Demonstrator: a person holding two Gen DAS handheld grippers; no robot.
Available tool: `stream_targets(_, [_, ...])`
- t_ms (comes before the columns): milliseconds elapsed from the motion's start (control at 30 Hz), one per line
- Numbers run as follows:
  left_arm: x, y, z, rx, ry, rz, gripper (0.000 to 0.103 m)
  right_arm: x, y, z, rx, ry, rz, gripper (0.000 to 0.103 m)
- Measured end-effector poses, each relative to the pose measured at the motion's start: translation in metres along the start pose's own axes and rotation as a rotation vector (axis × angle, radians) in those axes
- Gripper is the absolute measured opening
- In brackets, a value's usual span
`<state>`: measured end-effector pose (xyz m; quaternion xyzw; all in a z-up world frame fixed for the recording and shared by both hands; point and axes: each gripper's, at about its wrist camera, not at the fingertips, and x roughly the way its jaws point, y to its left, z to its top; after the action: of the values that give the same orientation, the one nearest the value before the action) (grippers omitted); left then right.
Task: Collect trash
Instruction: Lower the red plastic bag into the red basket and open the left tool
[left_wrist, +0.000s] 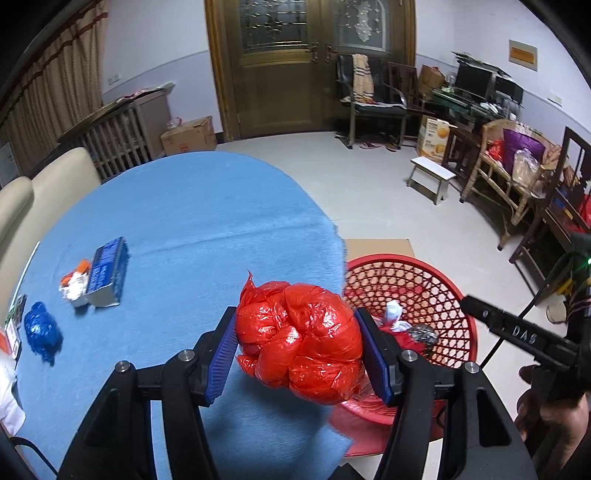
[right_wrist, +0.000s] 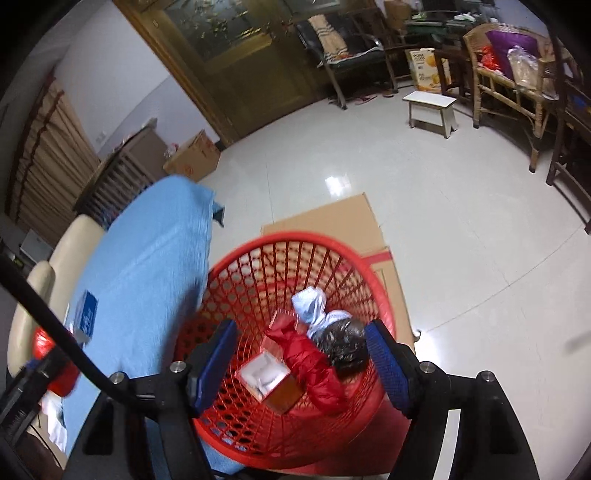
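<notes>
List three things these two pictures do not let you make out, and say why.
- Left wrist view: the red basket contents, mostly hidden behind the red plastic bag in the left gripper.
- Left wrist view: print on the blue box, too small.
- Right wrist view: the left gripper, blurred at the edge.

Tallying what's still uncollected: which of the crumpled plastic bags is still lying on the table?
The blue bag near the table's left edge. The red bag is clamped in the left gripper; the black one is already in the basket.
</notes>
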<state>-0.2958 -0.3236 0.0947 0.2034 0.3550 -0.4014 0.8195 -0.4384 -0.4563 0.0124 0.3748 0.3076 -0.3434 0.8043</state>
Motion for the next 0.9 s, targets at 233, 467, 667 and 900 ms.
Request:
stream_targets(233, [0.012,-0.031,0.011,0.045,0.011,-0.061,0.064,-0.019,-0.007,0.014,0.025,-0.06,0.016,0.076])
stream_targets(467, [0.029,-0.049,0.021,0.038,0.056,-0.138,0.073,-0.034,-0.02,0.022,0.064,-0.104,0.023,0.076])
stream_targets(667, [0.038,-0.046,0.03,0.036,0.097,-0.157,0.079,-0.04,-0.021,0.024,0.071,-0.115,0.031,0.076])
stream_targets(900, [0.019,0.002,0.027,-0.076,0.06,-0.124,0.081,-0.04,-0.009,0.021,0.057,-0.112,0.048,0.076])
